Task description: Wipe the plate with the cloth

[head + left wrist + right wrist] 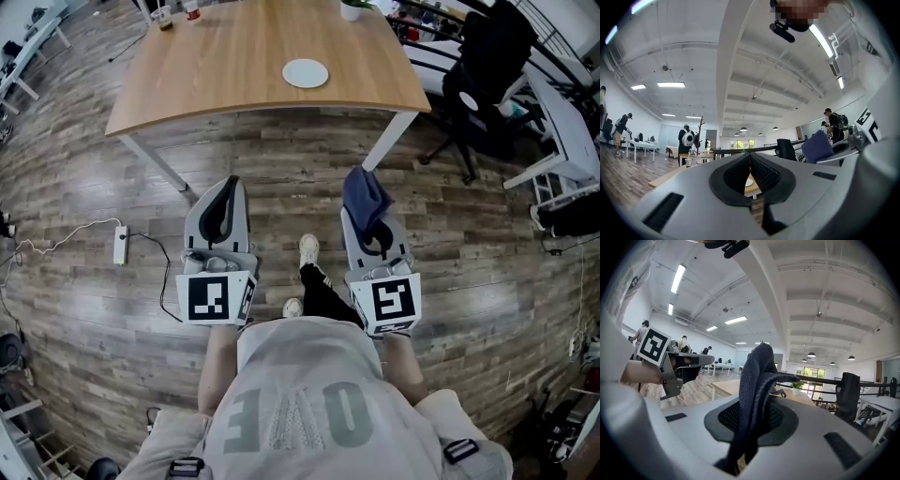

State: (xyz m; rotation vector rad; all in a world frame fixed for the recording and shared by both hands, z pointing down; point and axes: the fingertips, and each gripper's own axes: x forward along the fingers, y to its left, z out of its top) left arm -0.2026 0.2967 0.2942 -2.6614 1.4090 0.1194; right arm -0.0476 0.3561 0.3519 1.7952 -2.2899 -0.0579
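Right gripper (367, 211) is clamped on the dark cloth (362, 192). Left gripper (228, 187) is fully closed and empty. Plate (306, 73) lies on the counter (216, 66), well apart: 11 o'clock from the right gripper, 1 o'clock from the left, roughly equidistant

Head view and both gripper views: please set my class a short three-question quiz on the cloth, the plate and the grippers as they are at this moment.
1. What holds the dark blue cloth? A) a bare hand B) the right gripper C) a hook
2. True or false: the white plate lies on the floor.
3. Fill in: the left gripper has its fingers ____, with nothing between them.

Key: 1 B. 2 False; it lies on the wooden table. 3 together.
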